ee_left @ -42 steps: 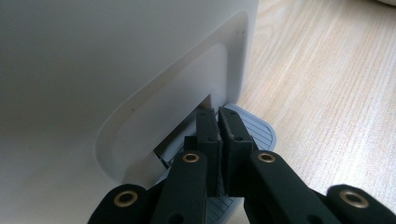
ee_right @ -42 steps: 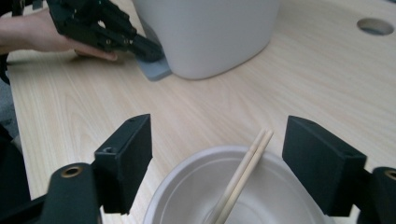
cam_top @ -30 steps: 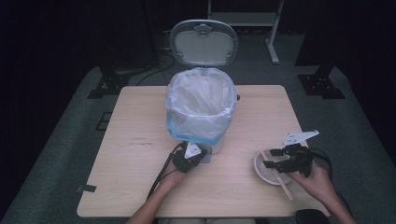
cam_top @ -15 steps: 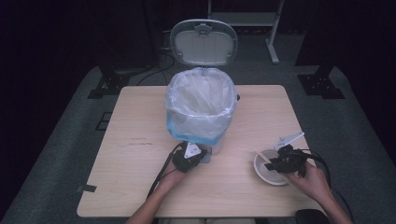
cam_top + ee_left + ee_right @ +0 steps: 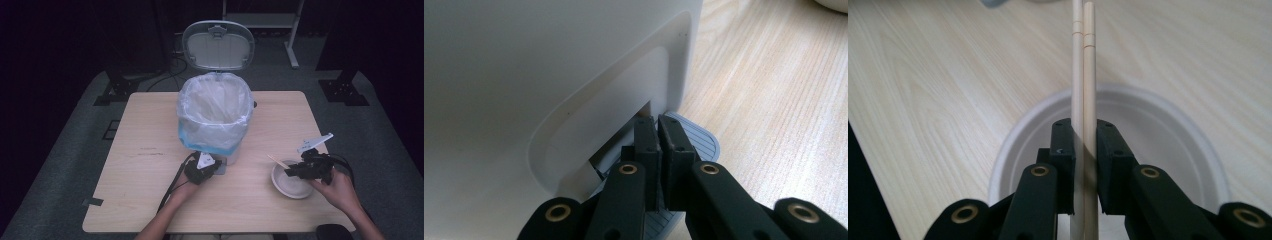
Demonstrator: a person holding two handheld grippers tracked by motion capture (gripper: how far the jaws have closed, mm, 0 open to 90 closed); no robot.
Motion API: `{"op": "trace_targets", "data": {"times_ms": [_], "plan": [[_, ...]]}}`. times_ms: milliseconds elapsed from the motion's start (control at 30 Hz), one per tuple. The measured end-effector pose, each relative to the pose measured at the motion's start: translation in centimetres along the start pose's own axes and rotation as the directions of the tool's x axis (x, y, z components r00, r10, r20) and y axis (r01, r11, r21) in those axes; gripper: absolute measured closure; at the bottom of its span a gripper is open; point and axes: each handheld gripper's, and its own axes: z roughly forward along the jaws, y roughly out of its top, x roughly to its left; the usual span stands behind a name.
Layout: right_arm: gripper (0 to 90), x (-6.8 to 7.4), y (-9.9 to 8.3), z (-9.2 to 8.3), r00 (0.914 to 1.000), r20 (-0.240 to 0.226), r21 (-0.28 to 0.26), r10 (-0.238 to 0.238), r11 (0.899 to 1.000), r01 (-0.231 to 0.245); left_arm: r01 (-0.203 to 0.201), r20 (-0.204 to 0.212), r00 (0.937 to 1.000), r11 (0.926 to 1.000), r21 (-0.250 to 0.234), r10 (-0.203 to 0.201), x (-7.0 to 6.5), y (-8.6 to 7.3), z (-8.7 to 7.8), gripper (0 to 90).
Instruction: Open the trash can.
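While the left hand-held gripper (image 5: pixel 658 150), jaws together, presses the pedal (image 5: pixel 696 142), the right hand-held gripper (image 5: pixel 1083 165) pinches chopsticks (image 5: pixel 1083 75) pointing toward the bin (image 5: pixel 215 117), up-left of it.

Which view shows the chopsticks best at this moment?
The right gripper view: the chopsticks run straight up between the right tool's pads, clamped side by side over the white bowl. In the high view they are a thin pale sliver by that tool.

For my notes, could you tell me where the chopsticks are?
In the right gripper view, the chopsticks are clamped between the right gripper, above the white bowl.
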Motion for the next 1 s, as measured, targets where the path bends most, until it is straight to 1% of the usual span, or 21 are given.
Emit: {"op": "trace_targets", "data": {"times_ms": [33,67,100,167,200,233,267,300,333,367,400,433,500,533,700,833,1000], "plan": [[79.1,0.2,0.3,-0.3,1.0,-0.006,-0.007,-0.006,1.0,0.006,-0.003,0.001,1.0,1.0,0.001,0.003,0.0,0.0,0.0,88.1],[79.2,0.4,0.6,-0.6,0.9999,-0.009,-0.013,-0.013,1.0,0.013,-0.022,0.0,0.9998,0.9998,0.003,0.022,0.2,0.0,0.0,88.1],[79.2,0.5,0.9,-0.9,0.9998,-0.012,-0.021,-0.017,1.0,0.017,-0.029,-0.002,0.9996,0.9996,0.004,0.029,0.2,0.1,0.0,88.1],[79.2,0.7,1.5,-1.6,0.9995,-0.024,-0.037,-0.021,0.999,0.02,-0.03,0.0,0.9995,0.9995,0.003,0.03,0.3,0.1,0.0,88.1],[79.2,0.7,1.8,-1.9,0.9994,-0.028,-0.043,-0.02,0.999,0.019,-0.041,-0.001,0.9992,0.9991,0.007,0.041,0.4,0.1,-0.1,88.1],[79.2,0.7,2.1,-2.2,0.9992,-0.033,-0.054,-0.024,0.998,0.022,-0.041,0.0,0.9992,0.9991,0.006,0.041,0.4,0.1,0.0,88.1],[79.2,0.6,2.5,-2.6,0.9986,-0.048,-0.067,-0.022,0.998,0.019,-0.06,0.0,0.9982,0.9982,0.008,0.06,0.5,0.1,-0.1,88.1],[79.2,0.6,2.8,-2.9,0.9982,-0.055,-0.08,-0.021,0.997,0.017,-0.06,-0.001,0.9982,0.9982,0.007,0.06,0.5,0.1,-0.1,88.1],[79.2,0.7,3.1,-3.3,0.9982,-0.055,-0.087,-0.024,0.996,0.019,-0.049,0.003,0.9988,0.9988,0.007,0.049,0.4,0.1,-0.1,88.1],[79.2,0.7,3.4,-3.7,0.9978,-0.06,-0.094,-0.028,0.995,0.022,-0.022,0.002,0.9998,0.9997,0.005,0.022,0.2,0.1,0.0,88.1],[79.2,0.7,3.8,-4.0,0.9976,-0.063,-0.102,-0.029,0.995,0.023,-0.028,0.003,0.9996,0.9996,0.007,0.028,0.3,0.1,0.0,88.1],[79.2,0.7,4.1,-4.4,0.9976,-0.06,-0.108,-0.035,0.994,0.028,-0.042,0.001,0.9991,0.9991,0.007,0.042,0.4,0.1,0.0,88.1],[79.2,0.8,4.8,-5.0,0.997,-0.069,-0.116,-0.035,0.993,0.027,-0.019,0.015,0.9997,0.9998,0.004,0.018,0.3,0.0,0.0,88.1],[79.2,0.8,5.1,-5.2,0.9967,-0.068,-0.121,-0.044,0.992,0.036,-0.025,0.012,0.9996,0.9997,0.003,0.025,0.4,0.0,0.0,88.1],[79.2,1.0,6.6,-6.2,0.995,-0.084,-0.135,-0.054,0.99,0.042,-0.024,0.005,0.9997,0.9997,0.005,0.024,0.4,0.1,0.0,88.1],[79.2,1.2,7.9,-6.8,0.9948,-0.079,-0.131,-0.064,0.99,0.054,-0.021,0.01,0.9997,0.9997,0.007,0.021,0.4,0.1,0.0,88.1],[79.2,1.5,9.4,-7.4,0.9935,-0.077,-0.139,-0.084,0.988,0.073,-0.023,0.004,0.9997,0.9997,0.01,0.023,0.3,0.1,0.0,88.1]]}}
